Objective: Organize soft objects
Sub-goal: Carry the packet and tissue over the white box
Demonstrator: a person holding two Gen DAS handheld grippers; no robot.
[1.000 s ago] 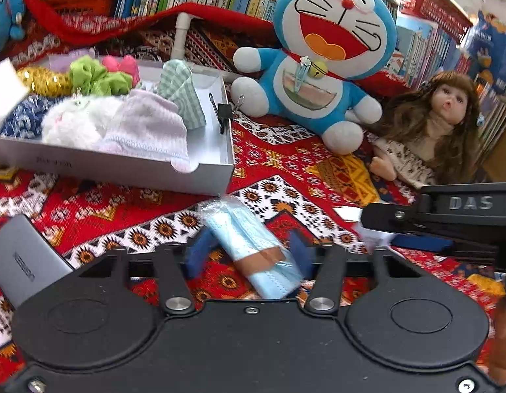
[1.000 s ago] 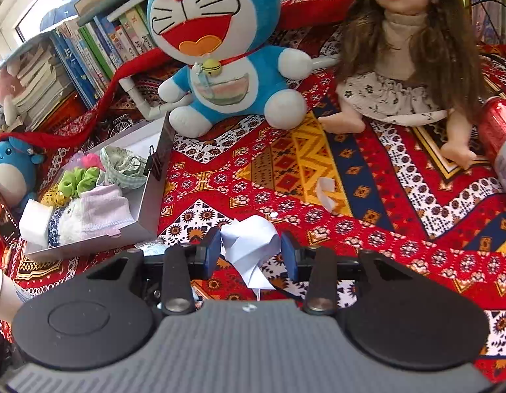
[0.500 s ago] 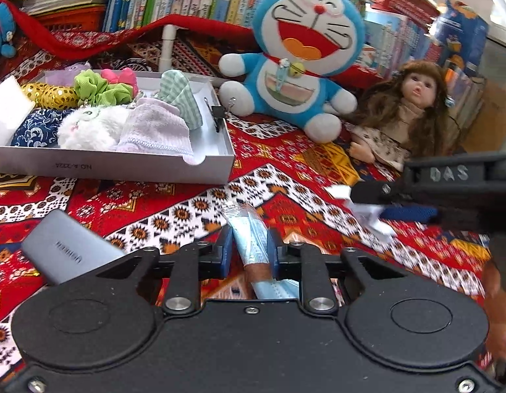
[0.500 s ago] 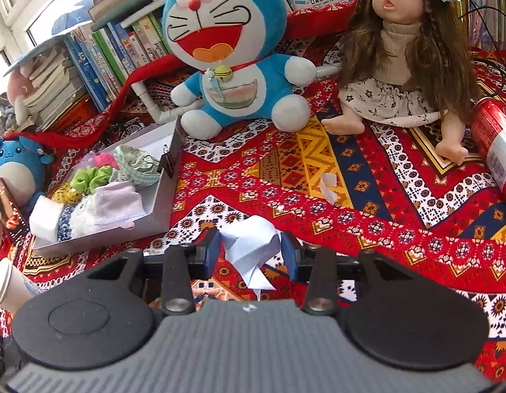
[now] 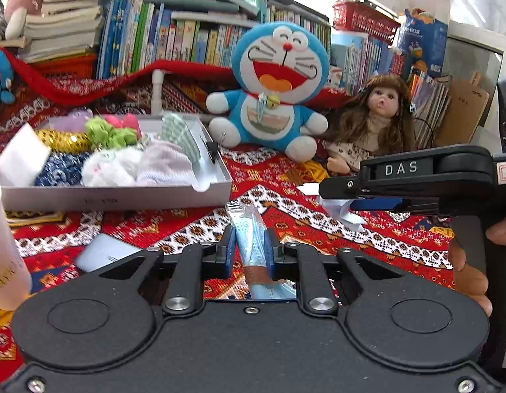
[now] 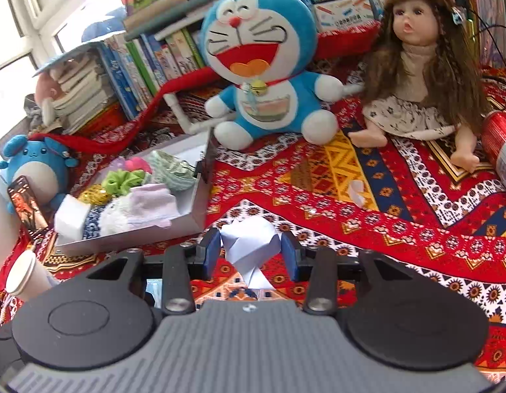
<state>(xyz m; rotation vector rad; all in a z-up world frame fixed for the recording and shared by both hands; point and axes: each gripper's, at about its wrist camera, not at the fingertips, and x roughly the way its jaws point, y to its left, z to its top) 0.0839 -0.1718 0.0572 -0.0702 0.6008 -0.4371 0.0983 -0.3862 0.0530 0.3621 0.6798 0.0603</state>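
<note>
The shallow grey cardboard box (image 5: 115,193) sits on the red patterned cloth (image 5: 318,219) and is already well stocked: a green scrunchie (image 5: 105,132), a pink scrunchie (image 5: 122,120), a gold sequinned band (image 5: 61,140), a navy patterned cloth (image 5: 58,170), a fluffy white plush (image 5: 110,167), a pale lilac knitted piece (image 5: 164,167) and a green checked fabric roll (image 5: 181,134) are all inside. So a good share of the sorting looks done.

Now the left tool (image 5: 249,252) has its blue pads pressed against a pale blue packaged face mask (image 5: 248,229), which points toward the box's near wall and appears lifted off the cloth, though that is hard to confirm. In the right wrist view, the right tool (image 6: 249,252) brackets a crumpled white tissue (image 6: 248,242); the pads touch its sides, so I read it as a light pinch, with the tissue just in front of the box's near corner.

What's left, by my reckoning: both held pieces need to reach the box, and a small white scrap (image 6: 356,193) lies loose on the cloth. The big blue cat plush (image 6: 262,65) and the long-haired doll (image 6: 417,65) sit behind, outside the box; whether they count is unclear. A white paper cup (image 6: 27,275) and a grey flat device (image 5: 102,255) rest nearby, untouched.
</note>
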